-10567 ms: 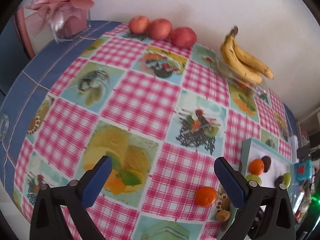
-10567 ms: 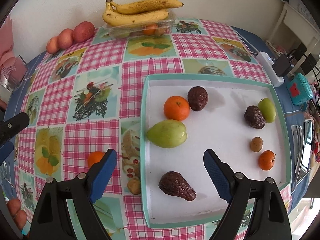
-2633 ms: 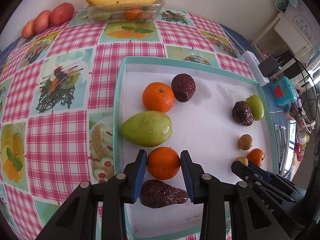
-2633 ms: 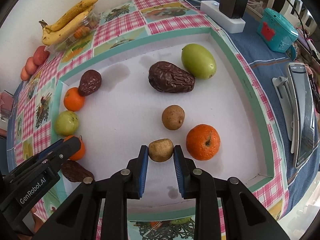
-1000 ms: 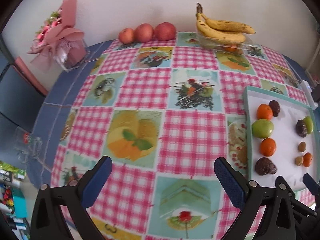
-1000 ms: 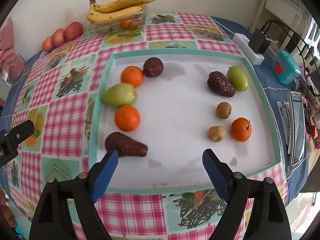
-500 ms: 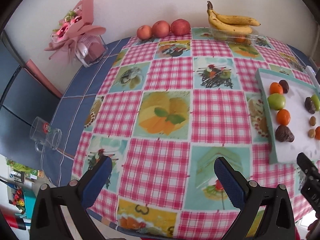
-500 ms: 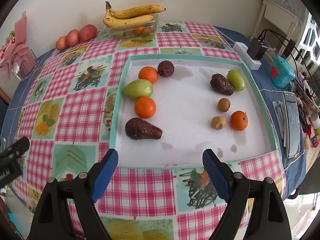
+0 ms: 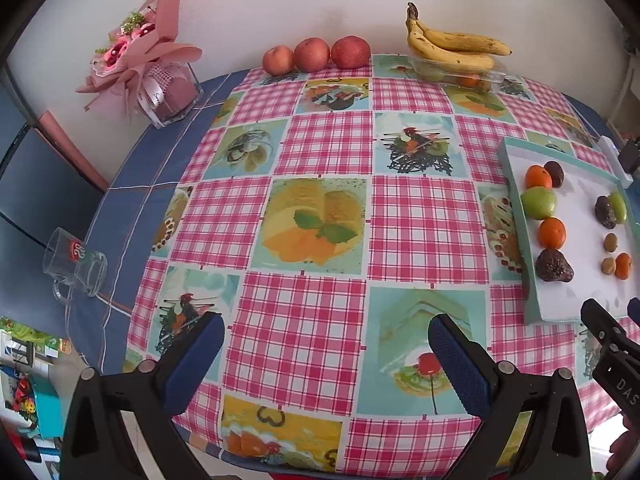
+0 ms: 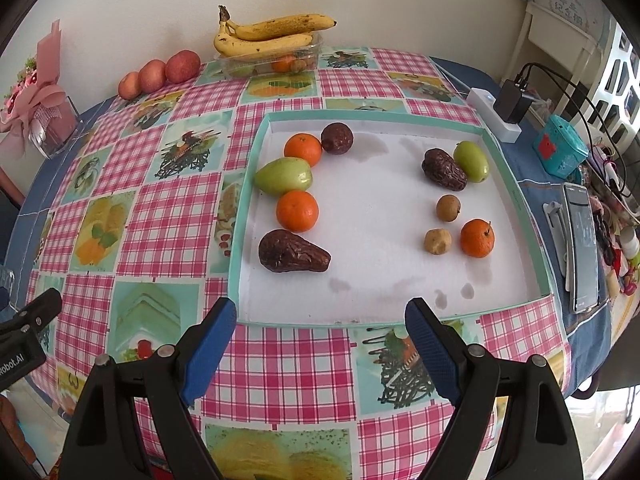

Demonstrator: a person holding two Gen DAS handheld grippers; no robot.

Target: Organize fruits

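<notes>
A white tray with a teal rim [image 10: 240,240] holds the fruit in two groups. On its left are two oranges [image 10: 297,210], a green pear-like fruit [image 10: 283,176], a dark round fruit [image 10: 337,138] and a dark wrinkled fruit [image 10: 292,256]. On its right are a dark wrinkled fruit [image 10: 443,169], a green fruit [image 10: 472,161], two small brown fruits [image 10: 438,241] and an orange [image 10: 477,238]. My right gripper [image 10: 320,332] is open and empty, above the tray's near edge. My left gripper [image 9: 326,344] is open and empty over the tablecloth, left of the tray [image 9: 520,232].
Bananas [image 10: 268,34] lie on a clear punnet at the back, with three red apples [image 10: 160,70] to their left. A pink bouquet in a glass box [image 9: 156,68] and a tipped glass mug [image 9: 76,264] are at the left. A power strip [image 10: 494,120], teal box [image 10: 560,152] and phone [image 10: 582,240] sit right of the tray.
Both grippers let go of their fruit in the tray, opened, and pulled back and up from the table. In the last half second they drew back a little more.
</notes>
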